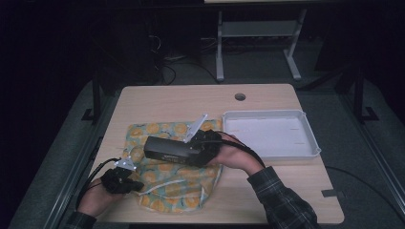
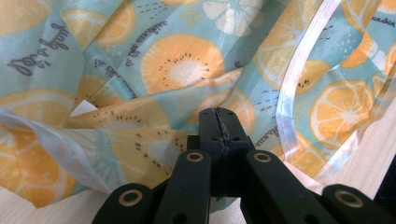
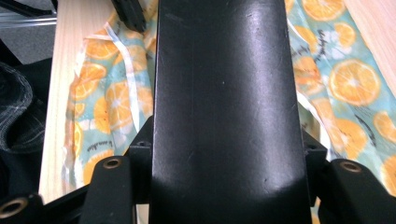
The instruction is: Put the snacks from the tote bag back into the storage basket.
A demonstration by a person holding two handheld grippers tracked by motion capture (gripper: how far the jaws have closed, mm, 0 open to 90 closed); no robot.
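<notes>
At the left of the high view, the left claw (image 1: 125, 179) sits low at the near left edge of the cloth (image 1: 167, 191), an orange-slice print bag lying crumpled on the counter (image 1: 172, 98). In the left gripper view its jaws are pressed together, and the left claw (image 2: 219, 122) pinches a fold of the cloth (image 2: 177, 65), whose white drawstring (image 2: 299, 79) curves past on the right.

Toward the middle, the right claw (image 1: 191, 150) is clamped on one end of a long black box (image 1: 167, 149), held level above the cloth and pointing left. In the right gripper view the box (image 3: 224, 102) runs up between the half-spread jaws, with the cloth (image 3: 112, 102) below on both sides.

At the right, a white tray (image 1: 313, 138) lies on the counter, just beside the cloth's far right corner.
</notes>
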